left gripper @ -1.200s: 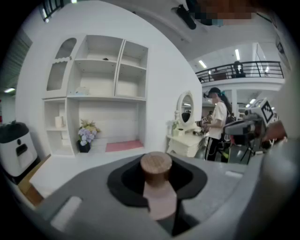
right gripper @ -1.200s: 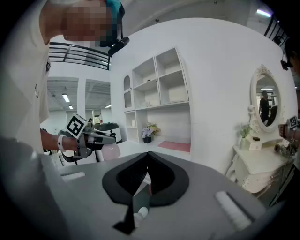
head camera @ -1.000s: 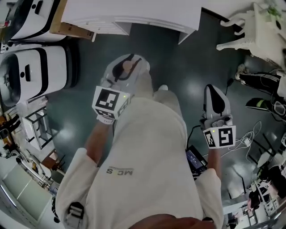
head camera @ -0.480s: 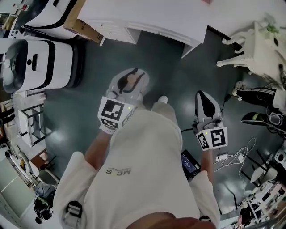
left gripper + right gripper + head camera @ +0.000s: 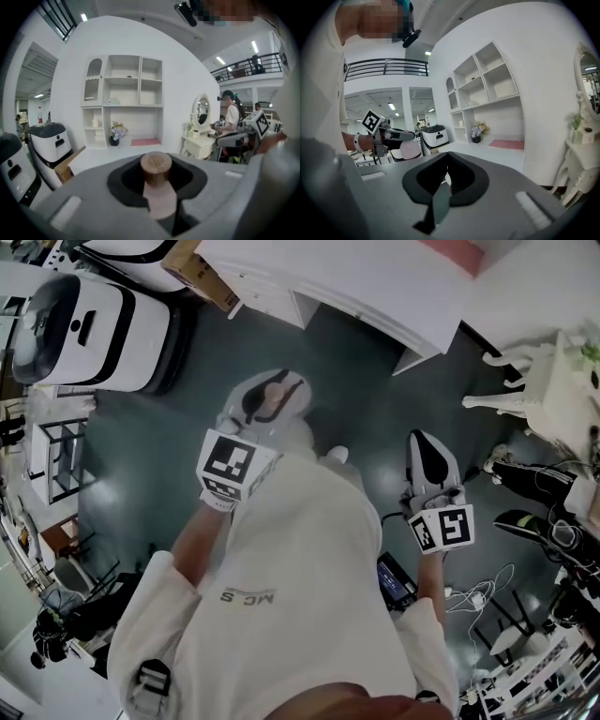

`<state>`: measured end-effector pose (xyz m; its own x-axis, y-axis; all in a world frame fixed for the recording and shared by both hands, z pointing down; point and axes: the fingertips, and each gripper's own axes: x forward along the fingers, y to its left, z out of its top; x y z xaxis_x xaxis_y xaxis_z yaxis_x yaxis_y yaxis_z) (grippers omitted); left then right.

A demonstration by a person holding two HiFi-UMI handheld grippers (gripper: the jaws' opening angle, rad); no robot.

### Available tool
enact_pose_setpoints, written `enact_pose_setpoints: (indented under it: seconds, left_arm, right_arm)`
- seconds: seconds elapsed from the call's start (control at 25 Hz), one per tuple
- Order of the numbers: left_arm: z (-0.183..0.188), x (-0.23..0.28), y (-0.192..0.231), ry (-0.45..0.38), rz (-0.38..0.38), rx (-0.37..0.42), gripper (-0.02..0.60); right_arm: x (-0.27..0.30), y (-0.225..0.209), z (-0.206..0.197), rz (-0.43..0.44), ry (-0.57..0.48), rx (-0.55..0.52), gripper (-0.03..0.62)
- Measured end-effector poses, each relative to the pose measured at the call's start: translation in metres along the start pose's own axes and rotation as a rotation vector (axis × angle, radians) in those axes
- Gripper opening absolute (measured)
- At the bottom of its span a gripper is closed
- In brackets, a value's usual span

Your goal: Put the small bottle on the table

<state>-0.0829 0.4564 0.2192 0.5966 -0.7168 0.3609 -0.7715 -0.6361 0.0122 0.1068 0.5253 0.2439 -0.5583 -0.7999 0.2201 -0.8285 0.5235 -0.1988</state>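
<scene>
The left gripper (image 5: 270, 390) pinches the small bottle (image 5: 158, 199), a smooth pale-pink body under a round grained wooden cap (image 5: 156, 165), over the glossy dark floor (image 5: 361, 381), while the right gripper (image 5: 427, 457) has its grey jaws pressed together, empty.

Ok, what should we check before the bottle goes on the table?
1. Small bottle gripped: ok, the left gripper is shut on it.
2. Bottle upright: cannot tell.
3. Right gripper out of the way: ok, shut, empty, off to the side.
4. Table under the bottle: not ok, the bottle hangs over the dark floor, with the table ahead.
5. Bare landing spot: ok, the near part of the white top looks bare.
</scene>
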Motion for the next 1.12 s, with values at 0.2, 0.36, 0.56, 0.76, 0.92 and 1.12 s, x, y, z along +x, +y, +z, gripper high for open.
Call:
enact_pose_setpoints:
  seconds: [0.2, 0.36, 0.56, 0.76, 0.92, 1.12]
  left_arm:
    - [0.004, 0.026, 0.036, 0.007, 0.039, -0.009, 0.104]
    - [0.017, 0.072, 0.08, -0.003, 0.011, -0.001, 0.104]
    - [0.039, 0.145, 0.156, 0.014, -0.051, -0.006, 0.103]
    - [0.069, 0.216, 0.244, 0.032, -0.116, 0.034, 0.104]
    - [0.084, 0.262, 0.305, 0.045, -0.174, 0.043, 0.104]
    - [0.09, 0.294, 0.371, 0.047, -0.217, 0.029, 0.104]
  right_arm:
    - [0.042, -0.019, 0.012, 0.039, 0.018, -0.01, -0.003]
    - [0.101, -0.041, 0.019, 0.052, 0.049, -0.04, -0.003]
    - [0.19, -0.08, 0.047, -0.004, 0.064, -0.031, -0.003]
    - [0.296, -0.126, 0.086, -0.086, 0.054, 0.013, -0.003]
    - [0.377, -0.147, 0.108, -0.118, 0.056, 0.049, -0.003]
    - [0.468, -0.14, 0.126, -0.082, 0.084, 0.018, -0.003]
